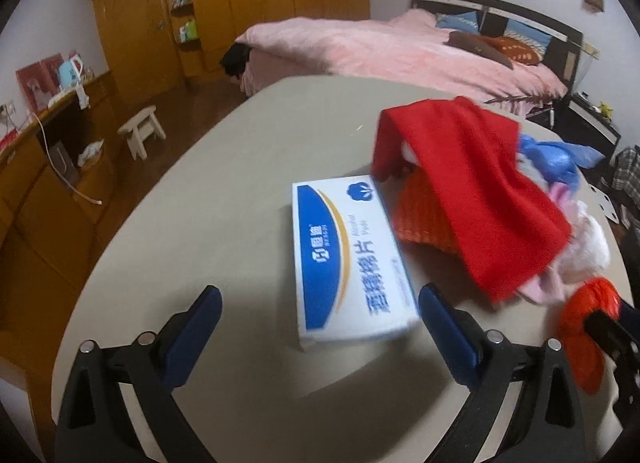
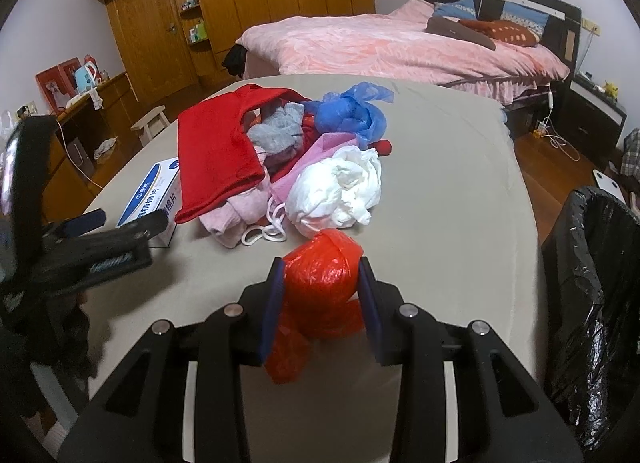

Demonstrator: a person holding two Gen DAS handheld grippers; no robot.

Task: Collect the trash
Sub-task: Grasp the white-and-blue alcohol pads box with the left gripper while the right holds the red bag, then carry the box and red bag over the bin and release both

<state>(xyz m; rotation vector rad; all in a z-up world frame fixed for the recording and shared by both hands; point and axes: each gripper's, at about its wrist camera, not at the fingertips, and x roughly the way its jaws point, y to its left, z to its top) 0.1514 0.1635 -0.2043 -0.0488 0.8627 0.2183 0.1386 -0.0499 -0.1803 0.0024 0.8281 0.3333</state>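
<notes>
We have the right tool (image 2: 322, 291) clamped on a crumpled red plastic bag (image 2: 320, 295), its pads pressing the bag from both sides just above the table (image 2: 440, 191). The relation that counts next, as we judge it, is bag to bin: the black-lined trash bin (image 2: 592, 303) stands off the table's edge, to the right of this tool and close by, so the right hand is plainly the nearer one for the drop. Our left tool (image 1: 320, 327) has its jaws wide apart and holds nothing; the blue-and-white box (image 1: 344, 259) lies between and just ahead of them, its long axis running away from the tool, roughly in line with the reach. Beyond it a red cloth (image 1: 460, 191) drapes over the pile, hiding what sits underneath. The bin is cut off by the frame, so we cannot see its bottom.
</notes>
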